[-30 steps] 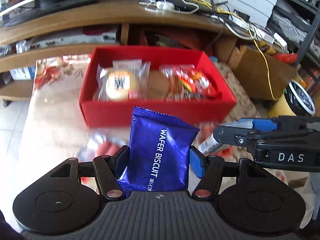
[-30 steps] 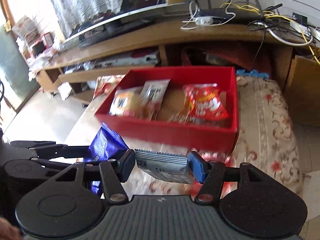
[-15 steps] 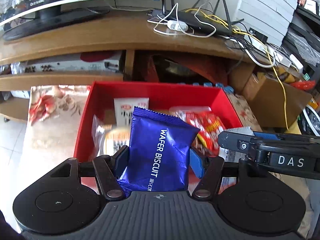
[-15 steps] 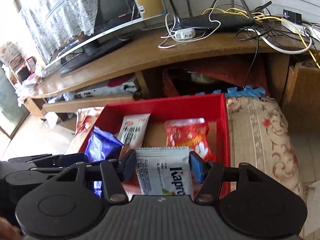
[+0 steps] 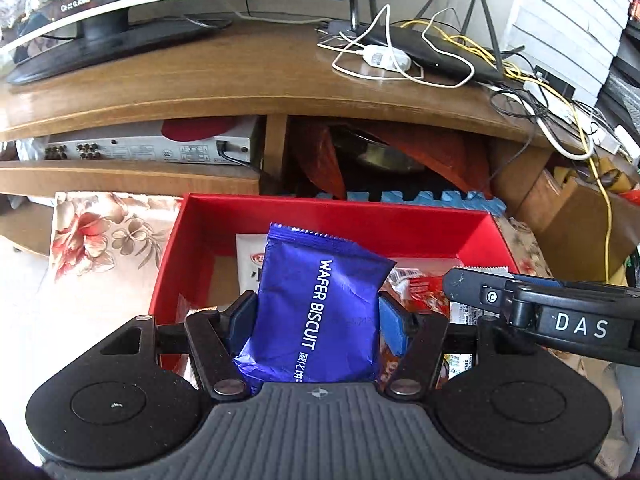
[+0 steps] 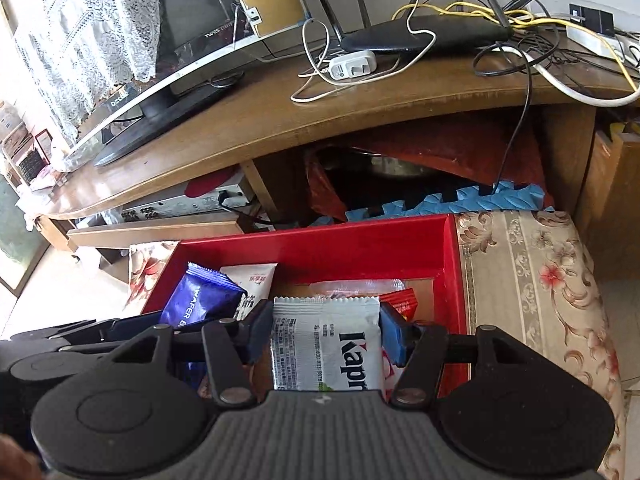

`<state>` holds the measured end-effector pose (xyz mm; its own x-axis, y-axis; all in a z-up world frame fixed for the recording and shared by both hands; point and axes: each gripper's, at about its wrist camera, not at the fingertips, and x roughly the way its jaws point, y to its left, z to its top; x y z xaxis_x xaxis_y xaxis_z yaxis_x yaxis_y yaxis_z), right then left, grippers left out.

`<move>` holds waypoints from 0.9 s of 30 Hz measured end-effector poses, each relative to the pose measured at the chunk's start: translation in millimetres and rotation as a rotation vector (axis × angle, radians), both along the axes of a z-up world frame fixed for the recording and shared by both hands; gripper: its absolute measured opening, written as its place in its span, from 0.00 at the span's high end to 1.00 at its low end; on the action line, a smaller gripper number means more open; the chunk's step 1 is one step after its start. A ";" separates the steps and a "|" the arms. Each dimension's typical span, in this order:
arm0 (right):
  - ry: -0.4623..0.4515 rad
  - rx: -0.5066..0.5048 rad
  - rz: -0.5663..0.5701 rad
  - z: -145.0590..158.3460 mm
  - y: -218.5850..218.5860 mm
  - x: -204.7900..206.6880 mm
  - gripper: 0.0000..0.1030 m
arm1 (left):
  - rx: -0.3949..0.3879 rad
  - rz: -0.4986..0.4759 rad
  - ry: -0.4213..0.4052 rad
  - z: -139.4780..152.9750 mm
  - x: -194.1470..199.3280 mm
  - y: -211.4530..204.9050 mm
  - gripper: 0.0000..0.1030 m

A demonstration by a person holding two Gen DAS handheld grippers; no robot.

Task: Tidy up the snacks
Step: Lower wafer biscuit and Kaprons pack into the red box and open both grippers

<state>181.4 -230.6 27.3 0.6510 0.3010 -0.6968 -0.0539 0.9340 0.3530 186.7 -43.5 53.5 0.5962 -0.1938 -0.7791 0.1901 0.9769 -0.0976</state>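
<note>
1. Left wrist view:
   - Blue pads of the left gripper [image 5: 316, 320] pinch a blue wafer biscuit packet [image 5: 316, 312], held upright over the red box [image 5: 360, 216].
   - Inside the red box, behind the packet, lies a white sachet with a red logo [image 5: 250, 258]; a red-printed snack bag [image 5: 420, 296] shows to the right of it.
   - The right gripper [image 5: 472, 292] reaches in from the right over the box, a white packet edge showing at its tip; from here I cannot tell how its jaws stand.
   - The box sits on a floral-cloth tabletop [image 5: 108, 232] in front of a wooden TV stand [image 5: 240, 80].

2. Right wrist view:
   - The right gripper [image 6: 326, 336] is pressed onto a white Kapr-labelled packet [image 6: 326, 344], held over the red box [image 6: 340, 240].
   - In the box lie a white sachet [image 6: 252, 280], a clear-wrapped snack [image 6: 352, 288] and a red bag [image 6: 402, 302] just beside the right pad.
   - The blue wafer biscuit packet [image 6: 200, 300] hangs over the box's left part, held by the left gripper [image 6: 152, 322] entering from the left.
   - Floral cloth [image 6: 532, 280] covers the tabletop right of the box.
</note>
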 end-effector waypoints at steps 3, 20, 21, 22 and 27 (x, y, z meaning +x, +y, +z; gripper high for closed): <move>0.004 0.011 -0.008 -5.0 -0.7 7.3 0.49 | 0.011 0.009 -0.005 -1.6 4.9 -1.0 0.33; -0.021 0.035 -0.021 -6.0 7.0 17.9 0.45 | 0.079 -0.048 -0.035 -1.2 3.6 -16.1 0.14; -0.021 0.040 -0.029 -5.2 4.8 17.3 0.45 | 0.075 -0.042 -0.033 -0.4 3.4 -14.9 0.14; -0.021 0.040 -0.039 -3.8 2.8 16.5 0.45 | 0.073 -0.038 -0.035 0.6 3.1 -13.5 0.14; -0.027 0.056 -0.085 8.1 -6.6 5.8 0.45 | 0.055 -0.028 -0.036 6.7 -2.8 -8.0 0.14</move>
